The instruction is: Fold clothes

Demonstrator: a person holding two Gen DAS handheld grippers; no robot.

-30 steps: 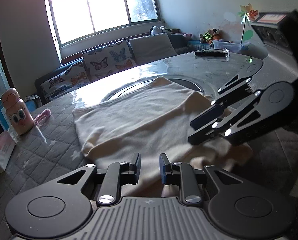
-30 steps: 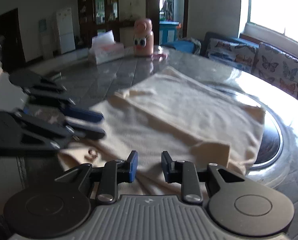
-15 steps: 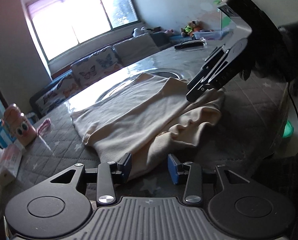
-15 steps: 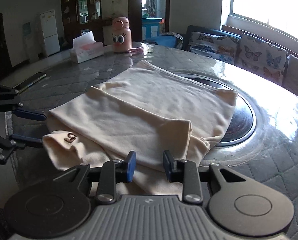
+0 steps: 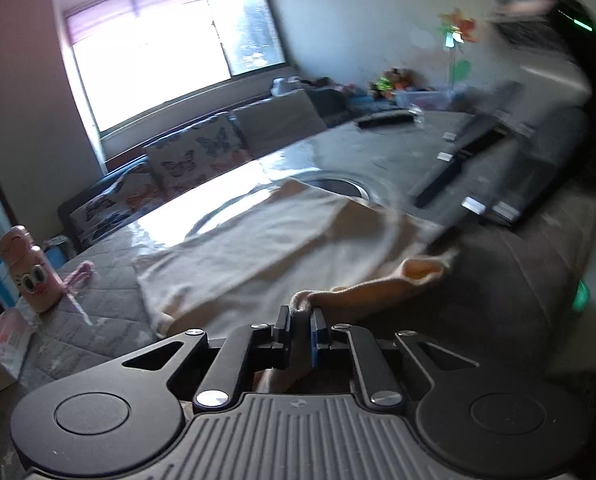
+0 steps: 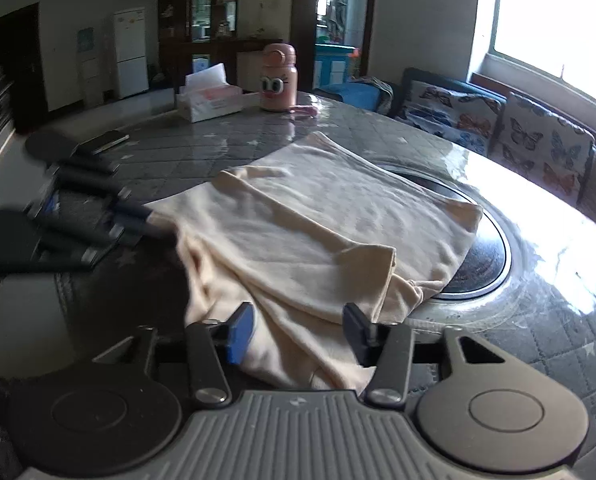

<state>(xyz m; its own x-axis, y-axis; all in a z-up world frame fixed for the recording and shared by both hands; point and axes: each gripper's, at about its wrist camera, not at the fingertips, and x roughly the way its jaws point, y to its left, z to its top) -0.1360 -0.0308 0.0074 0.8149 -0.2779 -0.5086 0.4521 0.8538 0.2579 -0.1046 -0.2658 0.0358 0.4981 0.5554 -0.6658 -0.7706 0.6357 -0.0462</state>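
Observation:
A cream garment lies partly folded on the round quilted table, its near part hanging toward the table's edge. In the left wrist view my left gripper is shut on a bunched corner of the garment. It also shows at the left of the right wrist view, pinching the garment's left corner. My right gripper is open, its jaws wide apart over the garment's near edge. It appears blurred at the right of the left wrist view.
A pink cartoon bottle and a tissue box stand at the table's far side. A phone lies near the left edge. A dark round inset sits in the table's middle. A butterfly-cushion sofa is behind.
My left gripper has shut on the garment's corner; it was open half a second ago. My right gripper has opened wider and come down to the garment's near edge.

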